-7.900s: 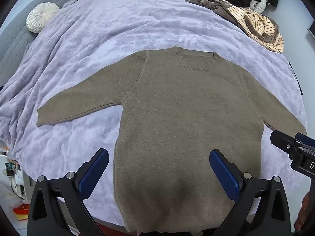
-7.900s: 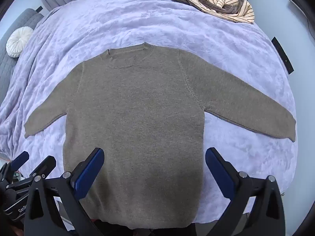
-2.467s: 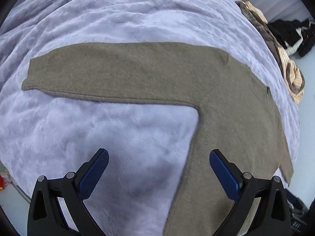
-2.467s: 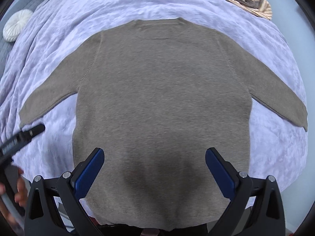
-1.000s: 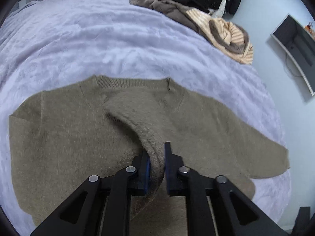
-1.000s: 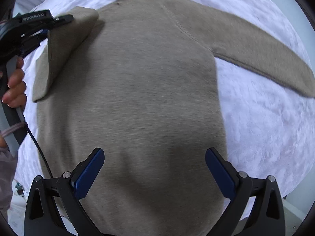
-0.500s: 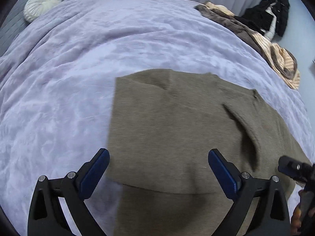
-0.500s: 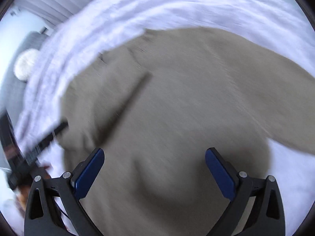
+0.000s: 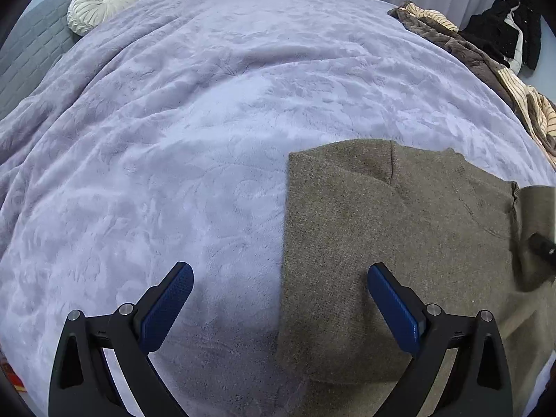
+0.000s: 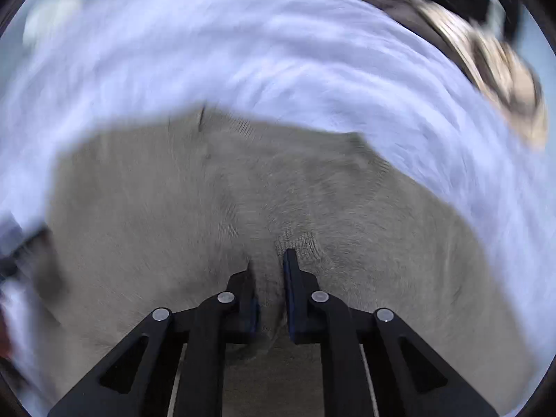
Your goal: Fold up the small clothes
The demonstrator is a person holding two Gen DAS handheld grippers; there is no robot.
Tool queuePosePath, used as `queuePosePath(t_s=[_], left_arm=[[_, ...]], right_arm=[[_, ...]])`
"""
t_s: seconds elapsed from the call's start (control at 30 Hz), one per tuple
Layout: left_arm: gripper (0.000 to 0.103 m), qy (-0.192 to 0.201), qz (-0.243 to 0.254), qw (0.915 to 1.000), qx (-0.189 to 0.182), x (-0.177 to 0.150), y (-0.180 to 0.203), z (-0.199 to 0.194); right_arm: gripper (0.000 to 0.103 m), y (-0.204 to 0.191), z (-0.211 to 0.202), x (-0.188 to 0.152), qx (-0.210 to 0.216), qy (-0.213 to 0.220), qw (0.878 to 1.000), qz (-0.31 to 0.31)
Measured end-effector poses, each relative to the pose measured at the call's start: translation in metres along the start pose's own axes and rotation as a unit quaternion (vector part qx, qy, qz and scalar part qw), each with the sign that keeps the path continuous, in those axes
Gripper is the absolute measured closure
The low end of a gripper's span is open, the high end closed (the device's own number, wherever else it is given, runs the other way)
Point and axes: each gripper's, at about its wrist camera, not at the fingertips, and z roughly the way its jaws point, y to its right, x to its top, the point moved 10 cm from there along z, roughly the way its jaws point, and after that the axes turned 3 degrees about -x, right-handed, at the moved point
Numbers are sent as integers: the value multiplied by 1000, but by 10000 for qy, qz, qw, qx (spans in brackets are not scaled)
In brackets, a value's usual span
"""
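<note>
While the olive-brown sweater (image 9: pixel 399 243) lies flat on the lilac blanket (image 9: pixel 191 139) that covers the bed, its left side is already turned in, so that a straight vertical edge shows in the left wrist view; the left gripper (image 9: pixel 278 299) hangs above this edge with its blue pads wide apart and nothing between them. The right gripper (image 10: pixel 267 278) is clenched on a pinch of the sweater's fabric, which bunches up between its two fingers; the right wrist view is much blurred, so I cannot tell exactly which part of the garment it has, but in the left wrist view a flap of the same knit stands raised at the far right (image 9: pixel 535 229), and I judge it to be the right sleeve.

The step in hand, as I judge it, is to bring this sleeve across the body. To do it well, the right claw should hold its grip firm and carry the fabric low and level, so the knit does not drag the layer beneath out of place; the sleeve should land parallel to the left edge, inside the body outline. The free left claw could press on the folded side; the plush blanket may let the sweater slide.

A heap of other clothes (image 9: pixel 486 59) lies at the far right of the bed, well apart; a round white cushion (image 9: pixel 100 5) sits at the far left.
</note>
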Motion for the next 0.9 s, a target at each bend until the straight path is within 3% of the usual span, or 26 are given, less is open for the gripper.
queuePosePath(t_s=[0.07,0.13,0.2,0.27,0.33,0.43,0.63,0.73,0.9], left_arm=[[2,32,133,9998,117,-4,-5,-6],[2,-19,223,9997,140,-12,-12,-10],[2,-125,359,9992,135,-25,-16,-14],[2,-245,613,9977,179,-40,-18,-15],[2,-420,823,9955,212,-56,-17,-11],[2,-590,945,9935,241,-73,-14,-6],[2,-541,618,9965,123,-71,-6,-7],[2,-545,484,9973,52,-68,-2,0],[2,-544,352,9978,117,-67,0,4]], right_arm=[[91,40,-18,-4,302,279,9961,786],[76,72,-16,-20,543,120,9864,1549],[30,100,-9,-55,771,-298,9693,2315],[29,114,-16,-74,1160,-258,9508,2862],[29,115,-24,-78,1369,-198,9410,3088],[29,113,-17,-73,1382,-337,9401,3097],[31,102,-5,-72,806,-698,9530,2836],[31,105,-24,-83,970,-475,9418,3182],[31,90,-22,-105,1362,-650,9236,3524]])
